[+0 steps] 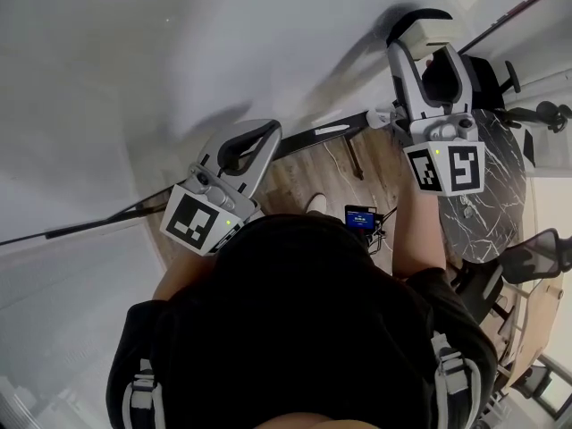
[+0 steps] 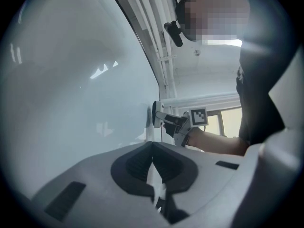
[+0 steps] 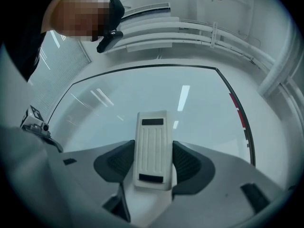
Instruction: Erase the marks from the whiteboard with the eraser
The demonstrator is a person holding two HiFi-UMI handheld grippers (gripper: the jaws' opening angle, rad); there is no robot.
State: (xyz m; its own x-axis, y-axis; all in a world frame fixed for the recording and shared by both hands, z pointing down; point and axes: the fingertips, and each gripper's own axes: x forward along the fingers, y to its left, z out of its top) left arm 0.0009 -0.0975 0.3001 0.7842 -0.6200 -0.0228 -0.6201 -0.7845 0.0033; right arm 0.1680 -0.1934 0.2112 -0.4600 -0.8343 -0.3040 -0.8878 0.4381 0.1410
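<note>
Right gripper view looks along the right gripper (image 3: 153, 144), whose jaws are pinching a white ribbed eraser (image 3: 153, 151) by its two long sides. The eraser stands up out of the jaws toward the whiteboard (image 3: 142, 94), which fills most of that view. The board's dark frame (image 3: 223, 80) curves round its top and right side, and a thin red streak (image 3: 235, 104) lies along the right edge.

From the left gripper view, the left gripper (image 2: 152, 144) has its jaws pressed together with nothing between them, and it hangs just beside the whiteboard (image 2: 71, 80). Farther along the board, the right gripper (image 2: 166, 120) holds the eraser (image 2: 155, 114) with its dark face against the white panel. The marker cube (image 2: 199, 117) and the person's forearm (image 2: 218, 144) show behind it.

The head view looks steeply down over the person's dark shirt (image 1: 295, 329). The left gripper (image 1: 268, 132) sits low and near the body. The right gripper (image 1: 424, 34) reaches farther out with the eraser (image 1: 433, 32) at the whiteboard (image 1: 179, 43). The two grippers are well apart. Below lie a wood floor (image 1: 331, 172) and, at the right, a dark marbled surface (image 1: 496, 204) with an office chair (image 1: 527, 257) beside it.
</note>
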